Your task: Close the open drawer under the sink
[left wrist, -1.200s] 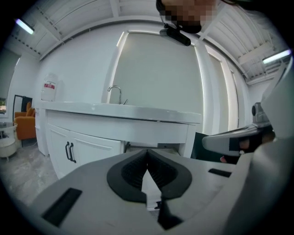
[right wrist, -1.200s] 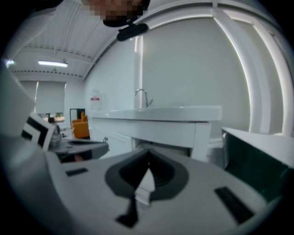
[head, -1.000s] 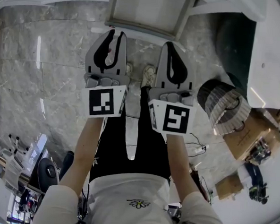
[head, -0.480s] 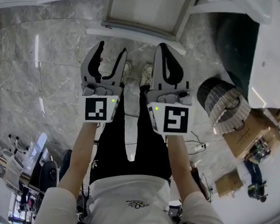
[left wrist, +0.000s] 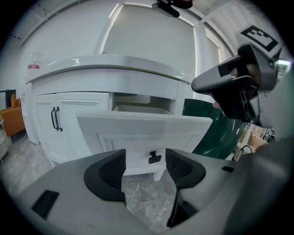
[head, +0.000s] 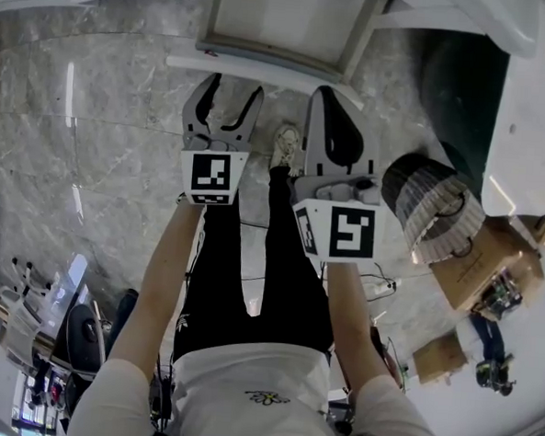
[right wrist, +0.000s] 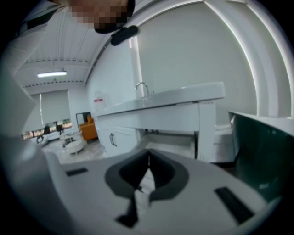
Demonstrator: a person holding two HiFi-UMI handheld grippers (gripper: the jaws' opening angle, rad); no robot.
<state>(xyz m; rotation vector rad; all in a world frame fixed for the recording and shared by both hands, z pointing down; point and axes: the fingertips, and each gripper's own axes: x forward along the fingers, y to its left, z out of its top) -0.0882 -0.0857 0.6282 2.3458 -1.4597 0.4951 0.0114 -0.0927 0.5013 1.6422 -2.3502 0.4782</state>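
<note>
The white drawer stands pulled out of the sink cabinet, at the top of the head view. In the left gripper view its front panel faces me, with a small black handle low in the middle. My left gripper hangs just short of the panel; its jaws are opening, nothing lies between them, and the handle shows through the gap. To its right, my right gripper is shut and empty, fingertips together, pointing at the drawer's inside from a little farther back.
A dark green tub stands right of the drawer. A round striped basket and cardboard boxes sit on the marble floor at the right. Cabinet doors with black handles lie left of the drawer. My shoes are below the grippers.
The left gripper's jaws have spread from nearly together to wide apart, and it has moved toward the drawer front. The right gripper has hardly moved and stays shut.
</note>
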